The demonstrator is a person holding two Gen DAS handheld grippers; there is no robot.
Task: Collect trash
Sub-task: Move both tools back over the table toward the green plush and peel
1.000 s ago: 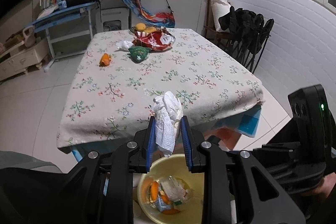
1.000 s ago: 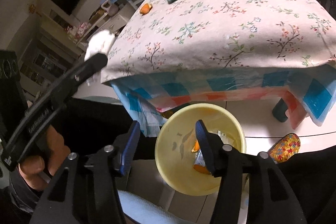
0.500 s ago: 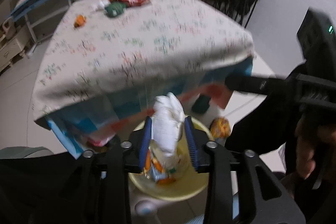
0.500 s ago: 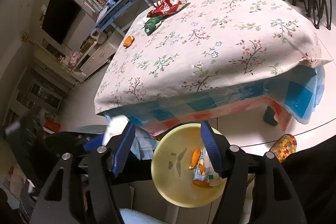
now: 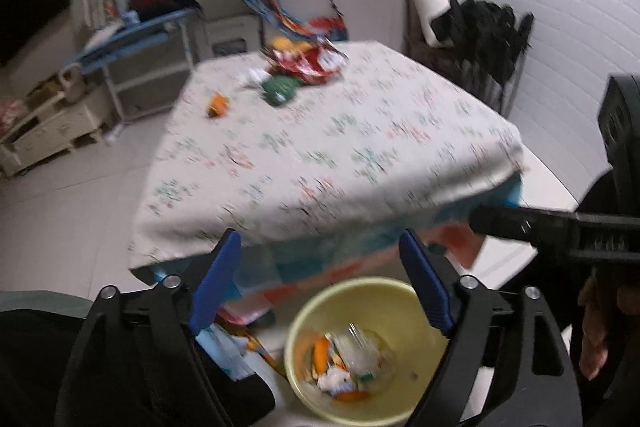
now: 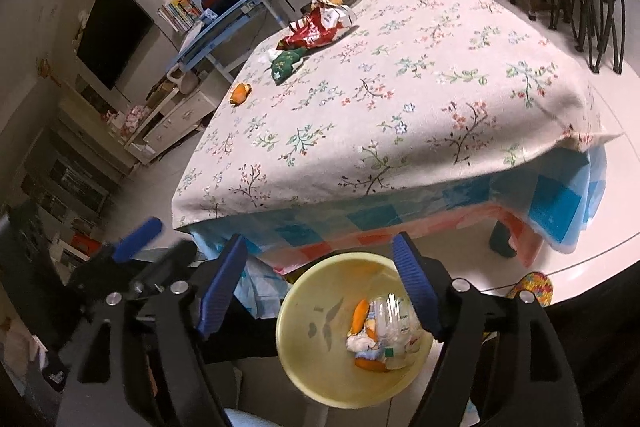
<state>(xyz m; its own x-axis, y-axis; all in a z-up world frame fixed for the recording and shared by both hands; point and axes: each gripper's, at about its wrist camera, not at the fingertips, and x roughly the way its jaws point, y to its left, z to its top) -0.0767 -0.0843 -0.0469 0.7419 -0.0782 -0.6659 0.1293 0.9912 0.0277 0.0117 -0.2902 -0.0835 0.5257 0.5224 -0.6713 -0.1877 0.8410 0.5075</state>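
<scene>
Progress: partway, by the look of it. Bin (image 6: 320,359) already holds a fair pile; four or so bits of trash sit at the far end of the table (image 6: 400,115).

Left gripper (image 5: 320,283): jaws spread wide, nothing between them, hanging over the bin's left rim at bottom centre of the left view. That view is motion-blurred. Right gripper (image 6: 320,283): jaws also spread and bare, framing the bin at bottom centre of the right view.

Left on the table, going left to right in the right view, all in the upper middle of the frame:
- orange peel (image 6: 240,93), alone near the left edge
- white scrap (image 6: 264,59), small, can't tell what it is
- green wrapper (image 6: 287,63), just beside the scrap
- red bag (image 6: 316,31), crumpled, touching or nearly touching the green wrapper; something yellowish behind it, unclear

Bin contents: orange peel pieces, a clear plastic bottle or cup, white wadded tissue, a small printed wrapper. Everything sits in the right half of the bottom; the left half is bare apart from dark smears.

Bin stands on the floor, close to the near table edge, under the checked cloth overhang.
</scene>
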